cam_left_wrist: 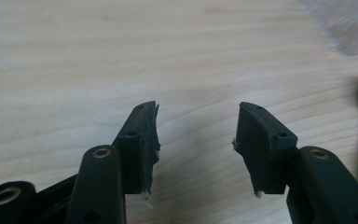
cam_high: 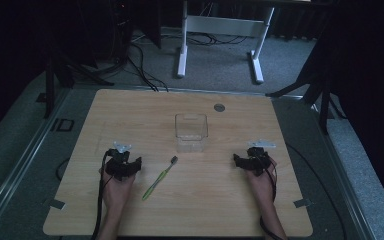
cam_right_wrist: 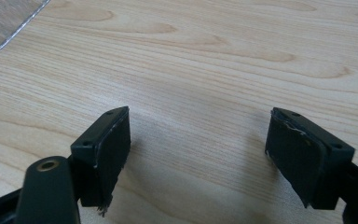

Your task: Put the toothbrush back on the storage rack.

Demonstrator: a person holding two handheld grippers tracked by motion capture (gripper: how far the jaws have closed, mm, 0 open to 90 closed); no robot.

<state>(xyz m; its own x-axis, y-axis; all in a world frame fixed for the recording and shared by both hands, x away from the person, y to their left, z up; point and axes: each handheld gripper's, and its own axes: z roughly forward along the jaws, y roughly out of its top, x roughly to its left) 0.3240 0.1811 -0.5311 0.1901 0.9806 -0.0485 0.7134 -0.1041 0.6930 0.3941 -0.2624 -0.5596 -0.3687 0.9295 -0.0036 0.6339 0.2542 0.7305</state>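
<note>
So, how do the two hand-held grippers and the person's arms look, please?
Each black hand-held gripper, left and right, carries a pale grey three-cornered plate on top and trails a black cable along the forearm. Close up, the jaws are blocky black fingers with small brass-coloured rivets and worn, frayed pads. The forearms are bare; no sleeves are visible.

Lab recording bay: wooden table (cam_high: 130,110), black curtains (cam_high: 365,45), floor cables (cam_high: 142,67), white desk frame (cam_high: 220,30).
</note>
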